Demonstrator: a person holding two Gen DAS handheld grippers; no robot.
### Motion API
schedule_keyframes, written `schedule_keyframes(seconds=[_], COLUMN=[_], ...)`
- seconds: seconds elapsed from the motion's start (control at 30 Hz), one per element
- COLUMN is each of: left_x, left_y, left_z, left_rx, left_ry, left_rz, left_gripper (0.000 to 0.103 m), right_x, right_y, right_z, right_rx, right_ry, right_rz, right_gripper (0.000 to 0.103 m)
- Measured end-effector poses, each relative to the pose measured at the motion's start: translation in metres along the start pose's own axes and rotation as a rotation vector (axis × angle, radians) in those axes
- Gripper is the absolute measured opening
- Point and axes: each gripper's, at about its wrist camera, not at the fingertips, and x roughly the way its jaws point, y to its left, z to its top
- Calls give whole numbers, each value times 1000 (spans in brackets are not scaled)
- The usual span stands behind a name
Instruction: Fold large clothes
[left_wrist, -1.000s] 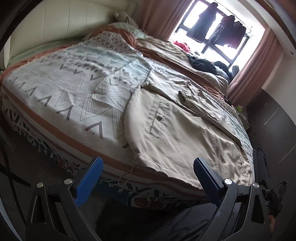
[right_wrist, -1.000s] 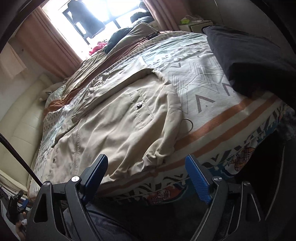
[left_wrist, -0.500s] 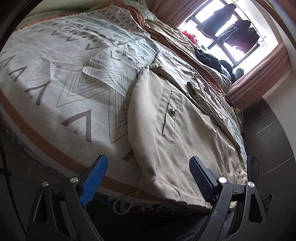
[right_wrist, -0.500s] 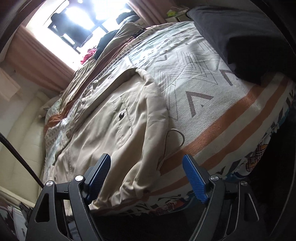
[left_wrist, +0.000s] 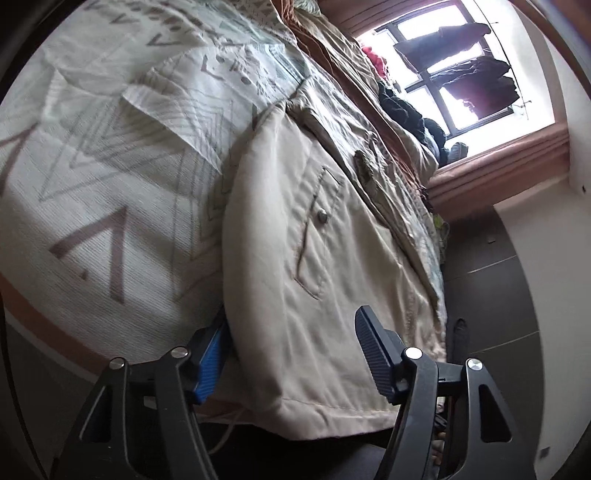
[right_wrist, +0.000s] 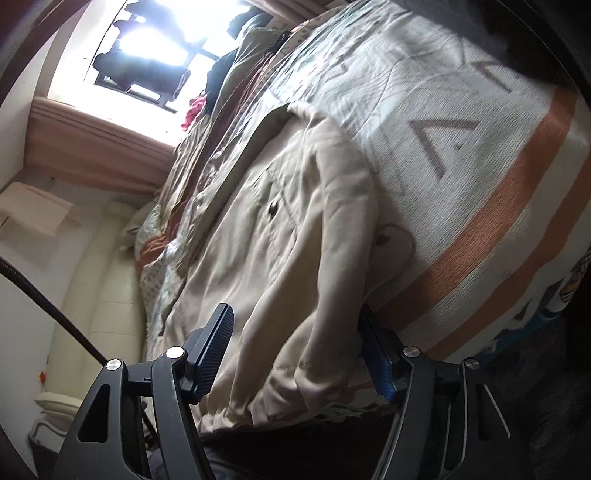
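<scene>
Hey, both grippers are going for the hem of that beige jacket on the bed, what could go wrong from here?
1. The left gripper, jaws just closing, has its lower finger between the beige jacket and the patterned bedspread; it might pinch the spread too.
2. The jacket's white drawstring dangles loose and may snag.

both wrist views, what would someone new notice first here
A big beige jacket lies spread near the edge of a bed with a patterned blanket. The left tool and right tool each straddle a hem corner; their jaws have just been closing, not yet pinching. Behind, a bright window has dark clothes hanging.
</scene>
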Motion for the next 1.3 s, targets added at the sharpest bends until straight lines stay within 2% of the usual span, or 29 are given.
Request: schedule_keyframes(seconds=[0.13,0.27,0.4,0.47,0.5,0.53,0.57,0.6,0.67,0.7,0.73,0.87,1.03,1.13,1.3], left_x=[3,12,24,27,30,32,33,34,32,28,25,2,-20,-35,-65], left_y=[-4,-5,-11,-11,-10,-9,-9,-8,-6,-3,-1,1,-8,-17,-36], left_z=[-3,1,9,15,18,19,20,20,19,18,17,13,15,15,17], left_rx=[-13,-20,-19,-23,-32,-38,-41,-39,-43,-52,-58,-62,-47,-31,-5], left_ry=[44,47,35,21,20,17,14,12,5,-6,-16,-66,-107,-130,-172], left_rz=[-46,-45,-40,-20,-14,-11,-4,9,28,30,25,-25,-84,-125,-190], left_gripper=[66,66,66,49,47,44,36,31,13,12,9,6,5,5,5], right_x=[9,21,33,39,40,43,45,46,46,44,43,35,24,12,-9], right_y=[-5,-10,-4,-1,-1,1,0,-1,-2,-2,-2,2,13,25,50], right_z=[2,7,11,14,15,17,18,19,20,19,18,15,11,8,3], right_rx=[9,32,16,17,20,24,33,45,58,55,52,55,48,59,8], right_ry=[50,39,12,-4,-11,-15,-20,-21,-18,-15,-11,-26,-62,-73,-103], right_rz=[48,67,45,35,28,14,0,-4,-13,-15,-15,13,56,136,178], right_gripper=[65,65,65,63,59,51,43,39,27,24,17,11,10,10,10])
